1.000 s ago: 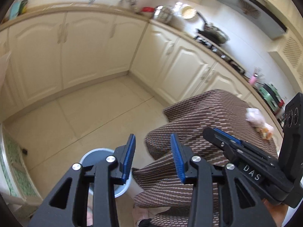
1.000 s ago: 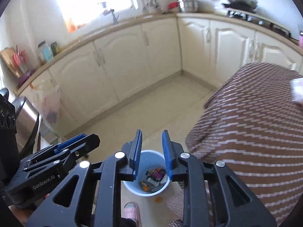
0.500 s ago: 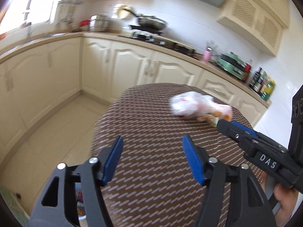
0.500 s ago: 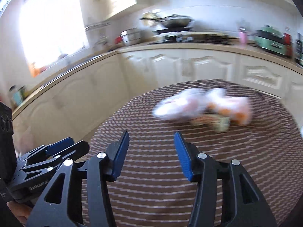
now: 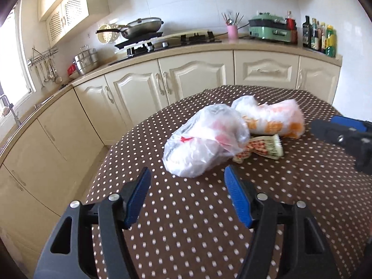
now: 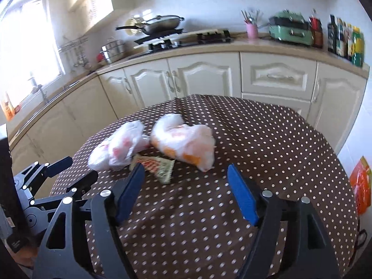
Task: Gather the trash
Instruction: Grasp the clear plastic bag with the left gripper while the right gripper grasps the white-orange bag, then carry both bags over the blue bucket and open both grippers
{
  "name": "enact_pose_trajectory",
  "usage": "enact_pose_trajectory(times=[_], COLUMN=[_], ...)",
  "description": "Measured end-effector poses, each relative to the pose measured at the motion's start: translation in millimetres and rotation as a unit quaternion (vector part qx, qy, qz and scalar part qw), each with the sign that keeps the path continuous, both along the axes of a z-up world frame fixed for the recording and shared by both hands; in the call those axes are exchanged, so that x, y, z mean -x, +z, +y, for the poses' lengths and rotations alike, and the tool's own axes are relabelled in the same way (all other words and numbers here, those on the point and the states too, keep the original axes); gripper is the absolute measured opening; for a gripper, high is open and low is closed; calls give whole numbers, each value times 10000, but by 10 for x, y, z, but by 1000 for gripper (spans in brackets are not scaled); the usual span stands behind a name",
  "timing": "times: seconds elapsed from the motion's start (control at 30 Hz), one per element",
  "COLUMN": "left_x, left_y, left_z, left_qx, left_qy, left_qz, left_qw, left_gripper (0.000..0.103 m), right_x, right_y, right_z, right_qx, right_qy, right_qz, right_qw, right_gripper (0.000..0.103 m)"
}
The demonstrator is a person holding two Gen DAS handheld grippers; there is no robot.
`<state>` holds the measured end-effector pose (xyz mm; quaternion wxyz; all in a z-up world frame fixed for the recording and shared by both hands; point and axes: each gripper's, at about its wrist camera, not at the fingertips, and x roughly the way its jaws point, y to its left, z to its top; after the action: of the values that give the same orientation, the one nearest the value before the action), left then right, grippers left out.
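Observation:
On the round table with the brown dotted cloth (image 5: pixel 186 220) lie a crumpled clear bag with red print (image 5: pixel 204 139), a second clear bag with orange print (image 5: pixel 274 118) behind it, and a flat snack wrapper (image 5: pixel 262 147) between them. My left gripper (image 5: pixel 187 179) hovers open just short of the red-print bag, nothing between its jaws. In the right wrist view the red-print bag (image 6: pixel 118 148), the orange-print bag (image 6: pixel 186 143) and the wrapper (image 6: pixel 158 166) lie ahead of my right gripper (image 6: pixel 186 175), whose jaws are opening, empty.
Cream kitchen cabinets (image 5: pixel 195 76) wrap around behind the table, with a stove and wok (image 5: pixel 144 26), a green appliance (image 5: pixel 269 29) and bottles (image 5: pixel 320 36) on the counter. An orange bag (image 6: pixel 360 186) hangs past the table's right edge. The other gripper (image 5: pixel 344 137) shows at the right.
Both grippers swung from over the blue bin on the floor up to the table and now face the bags. Both sets of jaws stand wider than a second ago.

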<state>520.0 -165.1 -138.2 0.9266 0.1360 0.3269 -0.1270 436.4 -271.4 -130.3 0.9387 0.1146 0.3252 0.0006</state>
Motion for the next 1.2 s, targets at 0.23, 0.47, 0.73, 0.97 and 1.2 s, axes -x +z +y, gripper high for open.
enact_pose_trajectory(times=[0.23,0.47,0.73,0.97,1.2], left_x=[-295,-261,68,508,993], left_y=[-64,-25,111,362,395], left_z=[9,188,394,931,1731], left_qx=[186,888,1416,1802,1985], left_qy=[7,14,-36,150,745], left_qz=[308,317,179,-100,-232], left_qw=[9994,9955,9897,9835,9770], left_gripper=[32,5,5,5,5], right_x=[-338,-538,-248,233,602], right_y=[-76,-132,105,539,606], right_z=[-93,-119,47,528,1491], right_qx=[-284,-542,15,207,29], right_qy=[-36,-42,-69,347,1395], right_qz=[213,264,-228,-919,-1015], right_qw=[9994,9982,9997,9949,9850], right_gripper=[78,72,30,30,30])
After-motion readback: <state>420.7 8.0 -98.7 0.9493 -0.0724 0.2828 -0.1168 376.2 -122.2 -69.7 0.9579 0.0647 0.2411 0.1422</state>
